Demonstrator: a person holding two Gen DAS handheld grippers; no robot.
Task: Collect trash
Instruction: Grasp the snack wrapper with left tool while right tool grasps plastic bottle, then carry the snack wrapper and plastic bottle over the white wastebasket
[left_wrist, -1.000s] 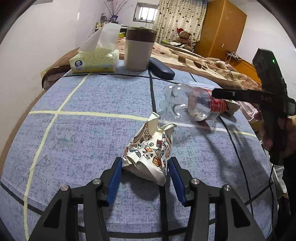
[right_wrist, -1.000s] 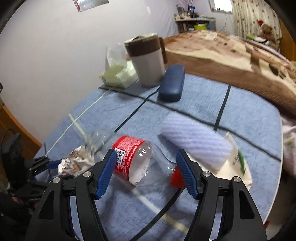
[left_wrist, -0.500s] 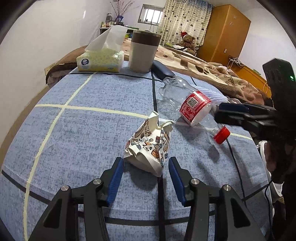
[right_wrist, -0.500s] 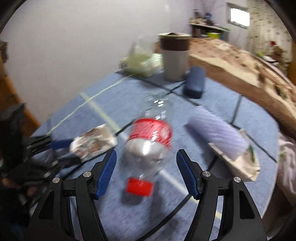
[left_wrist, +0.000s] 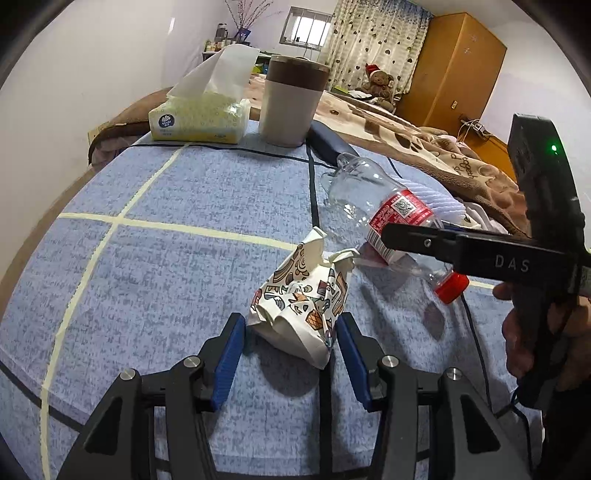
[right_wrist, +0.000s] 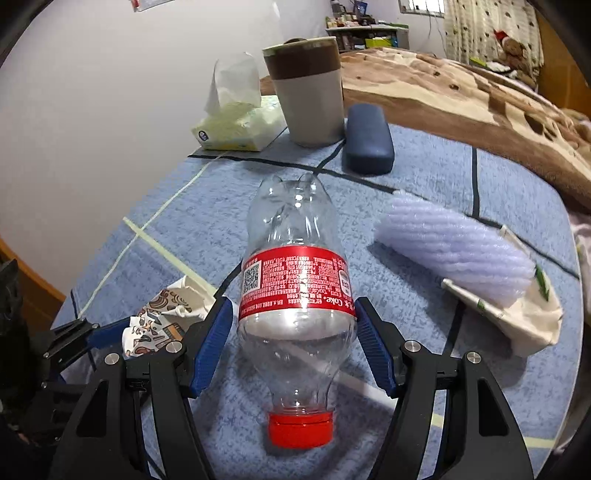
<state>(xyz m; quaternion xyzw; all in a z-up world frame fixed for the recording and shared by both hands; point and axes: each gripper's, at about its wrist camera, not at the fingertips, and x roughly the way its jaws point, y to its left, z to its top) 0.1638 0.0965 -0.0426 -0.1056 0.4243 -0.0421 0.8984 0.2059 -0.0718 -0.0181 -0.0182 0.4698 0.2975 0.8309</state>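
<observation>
A: Both hands are on trash now. The left gripper (left_wrist: 290, 354) has its blue fingers (left_wrist: 228, 360) pinching the crumpled patterned paper cup (left_wrist: 301, 301), right beside the clear plastic bottle with the red label (right_wrist: 295, 284) lying on the blue-clothed counter (left_wrist: 166, 277).

B: And the right gripper (right_wrist: 293, 343)?

A: Its fingers sit on either side of that bottle at the label, squeezing its sides as far as I can judge. Round, slick plastic, so it could squirt out or roll toward the tall beige-and-brown bin (right_wrist: 308, 96) behind it.

B: Different from a second ago?

A: Yes. The bottle lay crosswise then; now its red cap (right_wrist: 300, 430) points straight back at the right gripper. The cup has barely moved.
</observation>
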